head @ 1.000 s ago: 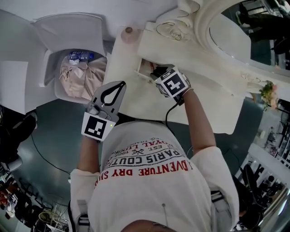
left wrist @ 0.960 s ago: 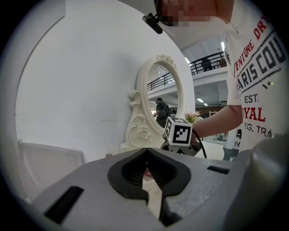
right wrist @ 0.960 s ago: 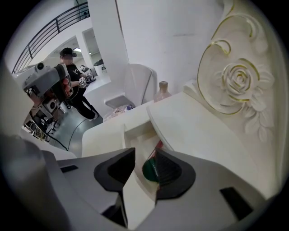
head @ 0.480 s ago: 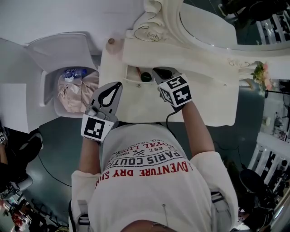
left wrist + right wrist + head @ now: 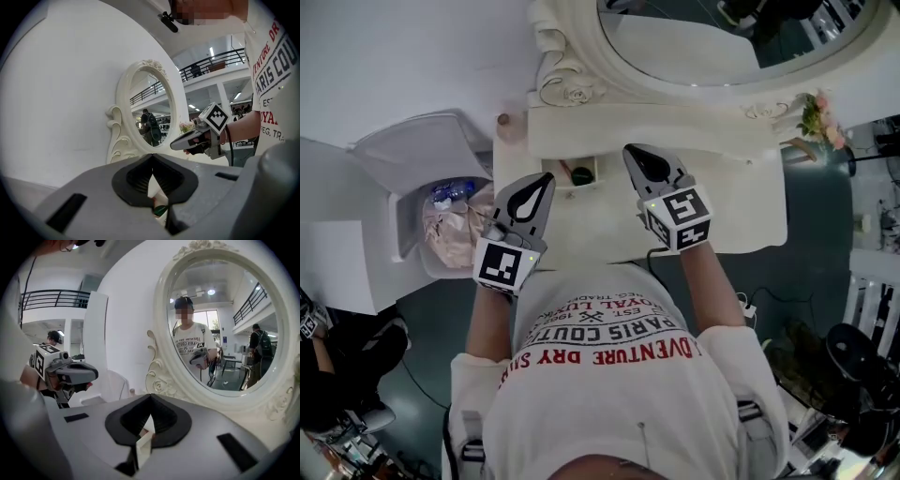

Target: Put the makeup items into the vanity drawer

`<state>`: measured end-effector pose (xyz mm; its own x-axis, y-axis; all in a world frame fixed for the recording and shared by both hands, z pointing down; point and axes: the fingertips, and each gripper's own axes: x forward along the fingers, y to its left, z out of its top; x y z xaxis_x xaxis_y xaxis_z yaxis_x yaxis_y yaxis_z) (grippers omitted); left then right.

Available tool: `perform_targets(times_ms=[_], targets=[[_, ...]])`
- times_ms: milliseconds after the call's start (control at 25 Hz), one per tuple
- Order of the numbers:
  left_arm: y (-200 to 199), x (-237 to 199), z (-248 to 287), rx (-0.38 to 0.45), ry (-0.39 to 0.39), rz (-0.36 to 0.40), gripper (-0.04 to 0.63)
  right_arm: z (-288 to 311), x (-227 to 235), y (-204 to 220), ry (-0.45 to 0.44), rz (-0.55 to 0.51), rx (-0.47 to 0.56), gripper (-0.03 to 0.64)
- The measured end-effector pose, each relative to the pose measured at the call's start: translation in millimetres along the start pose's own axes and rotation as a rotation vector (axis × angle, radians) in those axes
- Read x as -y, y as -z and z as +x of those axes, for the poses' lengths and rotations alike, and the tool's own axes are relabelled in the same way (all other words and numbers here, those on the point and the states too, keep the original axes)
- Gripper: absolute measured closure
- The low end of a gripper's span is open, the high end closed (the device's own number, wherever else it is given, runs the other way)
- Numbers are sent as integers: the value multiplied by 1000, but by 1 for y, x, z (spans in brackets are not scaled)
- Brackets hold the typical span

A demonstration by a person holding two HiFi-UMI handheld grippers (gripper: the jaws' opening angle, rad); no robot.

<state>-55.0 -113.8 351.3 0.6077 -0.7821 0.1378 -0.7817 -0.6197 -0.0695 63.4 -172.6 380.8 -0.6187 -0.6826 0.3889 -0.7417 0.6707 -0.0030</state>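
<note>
The cream vanity's small drawer (image 5: 574, 189) stands open at the tabletop's left, with a dark round item (image 5: 582, 175) and a reddish item (image 5: 565, 168) inside. My left gripper (image 5: 547, 176) hovers just left of the drawer, jaws shut and empty. My right gripper (image 5: 629, 149) is to the drawer's right, above the tabletop, also shut with nothing in it. In the left gripper view my shut jaws (image 5: 152, 155) fill the foreground, and a green item (image 5: 160, 211) shows below them. In the right gripper view the drawer's white edge (image 5: 143, 448) shows below my shut jaws (image 5: 151, 395).
An oval mirror (image 5: 722, 37) in a carved frame stands at the back of the vanity top (image 5: 741, 206). A white bin (image 5: 405, 178) with its lid up, holding a bag and a plastic bottle, stands left of the vanity. Flowers (image 5: 814, 117) are at the right.
The right gripper has drawn back out of the drawer toward the right, and its jaws have shut empty. The left gripper has stayed beside the drawer. The head view has shifted.
</note>
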Motion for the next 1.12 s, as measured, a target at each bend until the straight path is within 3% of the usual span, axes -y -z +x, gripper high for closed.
perform_targets(times_ms=[400,720,1120], targets=[[-17,-3,17,2,-40,-4,588,-54,22,-12,97,-11,179,618],[-18,-8,10,-19,-103,-19,588,-70,23,-24,107,-50,283,618],[-24,-4,3,-17,-125,-11,588,-65,17,-24,75,-78,271,618]])
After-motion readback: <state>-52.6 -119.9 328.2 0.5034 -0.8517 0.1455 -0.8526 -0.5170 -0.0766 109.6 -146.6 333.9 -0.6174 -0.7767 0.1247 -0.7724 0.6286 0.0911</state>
